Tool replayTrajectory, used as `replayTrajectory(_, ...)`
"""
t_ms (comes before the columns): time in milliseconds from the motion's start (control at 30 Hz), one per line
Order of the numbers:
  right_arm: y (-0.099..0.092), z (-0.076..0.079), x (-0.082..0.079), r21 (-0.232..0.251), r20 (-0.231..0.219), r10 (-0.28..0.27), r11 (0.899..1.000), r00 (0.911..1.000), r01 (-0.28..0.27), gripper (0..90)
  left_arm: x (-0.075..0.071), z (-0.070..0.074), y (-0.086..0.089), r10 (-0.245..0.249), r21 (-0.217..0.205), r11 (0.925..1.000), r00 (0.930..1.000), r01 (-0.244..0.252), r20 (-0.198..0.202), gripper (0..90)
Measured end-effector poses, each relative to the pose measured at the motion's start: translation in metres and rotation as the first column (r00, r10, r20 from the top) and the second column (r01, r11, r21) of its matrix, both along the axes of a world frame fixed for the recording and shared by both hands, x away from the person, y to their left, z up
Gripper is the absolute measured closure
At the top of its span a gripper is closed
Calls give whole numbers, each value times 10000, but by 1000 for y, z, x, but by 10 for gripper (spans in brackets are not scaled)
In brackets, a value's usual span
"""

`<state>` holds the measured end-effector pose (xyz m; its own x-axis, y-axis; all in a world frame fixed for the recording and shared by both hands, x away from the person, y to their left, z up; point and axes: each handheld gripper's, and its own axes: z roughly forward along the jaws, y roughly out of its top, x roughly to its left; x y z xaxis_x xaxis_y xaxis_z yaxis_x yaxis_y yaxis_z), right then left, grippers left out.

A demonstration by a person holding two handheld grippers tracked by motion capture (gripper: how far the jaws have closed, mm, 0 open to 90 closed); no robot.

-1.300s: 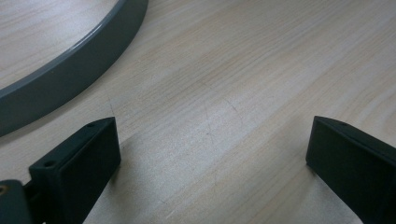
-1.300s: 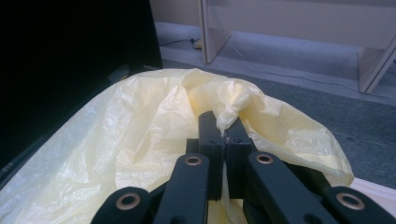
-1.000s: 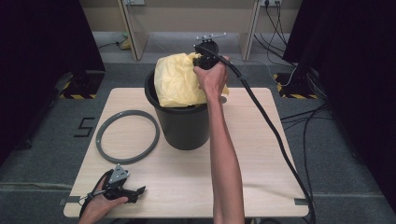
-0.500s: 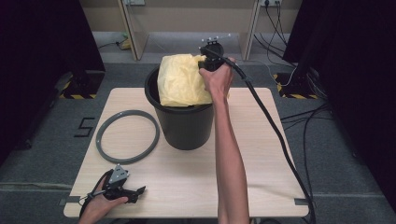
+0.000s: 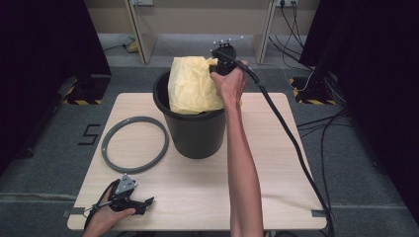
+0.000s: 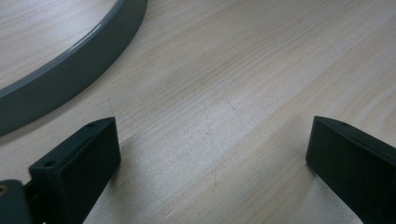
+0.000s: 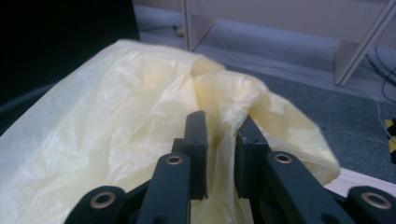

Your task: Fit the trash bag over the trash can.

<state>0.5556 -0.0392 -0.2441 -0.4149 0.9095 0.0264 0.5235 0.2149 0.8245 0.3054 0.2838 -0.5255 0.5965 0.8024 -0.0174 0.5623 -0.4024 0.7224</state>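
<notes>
Yellow plastic bag point(image 5: 193, 85) over the black bucket point(image 5: 193, 132): right gripper point(image 7: 220, 140) fingers, just easing apart around a fold, should release before reaching for its rim.

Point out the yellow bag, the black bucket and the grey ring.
yellow bag point(image 5: 192, 89), high view, on its crumpled front face above the rim.
black bucket point(image 5: 195, 136), high view, on its front outer wall.
grey ring point(image 5: 109, 162), high view, on its near left arc, lying flat on the table.
</notes>
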Motion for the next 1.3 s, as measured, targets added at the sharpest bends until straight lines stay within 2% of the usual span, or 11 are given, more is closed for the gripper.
replayTrajectory(67, 0, -1, -1, -198, -50, 96, 9998, 9999, -97, 733, 0, 0, 0, 1, 0, 10000, 10000, -1, -4, 19)
replayTrajectory(133, 0, -2, -2, -272, -395, 352, 9990, 9986, -363, 646, 0, 0, 0, 0, -1, 10000, 10000, 0, 0, 19)
replayTrajectory(200, -1, -2, -5, -395, -434, 495, 9979, 9978, -513, 615, 0, 0, 0, 0, -2, 10000, 10000, 0, 2, 19)
replayTrajectory(300, -5, -2, -11, -575, -760, 898, 9939, 9931, -942, 571, 0, 0, 0, 1, -2, 10000, 10000, -1, 3, 19)
replayTrajectory(400, -7, -3, -17, -1109, -757, 1148, 9862, 9905, -1227, 597, 0, 0, 0, -1, -2, 10000, 10000, 1, 2, 19)
replayTrajectory(567, -7, -2, -25, -1238, -618, 1507, 9797, 9866, -1574, 662, 0, 0, 0, 0, 0, 10000, 10000, 0, 1, 19)
replayTrajectory(733, -7, -11, -25, -1842, -552, 1493, 9702, 9872, -1571, 689, 0, 0, 0, 5, -3, 10000, 10000, -5, 8, 20)
replayTrajectory(867, -9, -17, -23, -1717, -728, 1485, 9722, 9862, -1590, 658, 0, 0, 0, 2, -1, 10000, 10000, -2, 7, 19)
replayTrajectory(1000, -12, -17, -26, -1524, -892, 1573, 9737, 9835, -1696, 568, 0, 0, 0, -1, -1, 10000, 10000, 1, 4, 20)
replayTrajectory(1200, -21, -9, -32, -1198, -646, 1108, 9858, 9917, -1179, 462, 0, 0, 0, 2, -1, 10000, 10000, -2, 6, 20)
replayTrajectory(1300, -28, -2, -33, -781, -421, 849, 9931, 9955, -880, 426, 0, 0, 0, 2, -1, 10000, 10000, -2, 7, 20)
